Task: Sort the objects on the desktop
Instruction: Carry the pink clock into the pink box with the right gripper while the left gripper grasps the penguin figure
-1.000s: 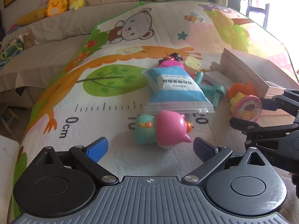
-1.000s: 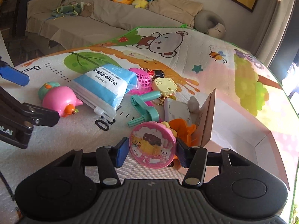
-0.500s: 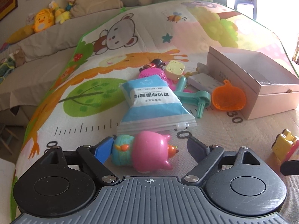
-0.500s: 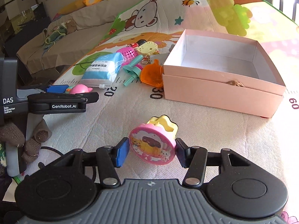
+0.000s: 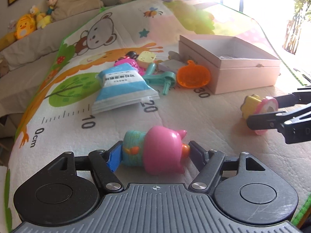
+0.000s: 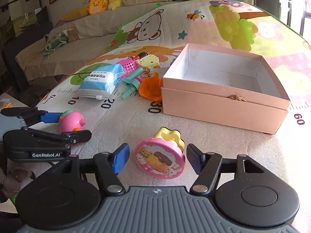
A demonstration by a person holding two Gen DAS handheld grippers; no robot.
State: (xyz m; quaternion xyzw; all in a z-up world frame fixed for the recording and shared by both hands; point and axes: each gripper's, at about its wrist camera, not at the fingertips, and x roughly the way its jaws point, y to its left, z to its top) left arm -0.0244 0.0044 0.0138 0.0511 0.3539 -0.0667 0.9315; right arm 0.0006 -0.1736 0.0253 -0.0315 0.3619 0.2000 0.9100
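Observation:
My left gripper [image 5: 154, 153] is shut on a pink and teal pig toy [image 5: 155, 151] that lies on the play mat; it also shows in the right wrist view [image 6: 71, 121]. My right gripper [image 6: 156, 158] is open, its pads apart on either side of a pink and yellow round toy [image 6: 160, 160] that rests on the mat; the toy also shows in the left wrist view [image 5: 258, 108]. An open pink box [image 6: 223, 101] stands empty behind it.
A blue and white packet [image 6: 99, 81], a teal clip [image 6: 132, 82], an orange pumpkin-shaped piece [image 6: 150, 87], a pink mesh basket [image 6: 128, 66] and a yellow keychain toy [image 6: 148, 61] lie left of the box. A sofa with plush toys [image 6: 97, 5] is behind.
My right gripper has opened and let the round toy down onto the mat in front of the box. My left gripper has closed on the pig toy.

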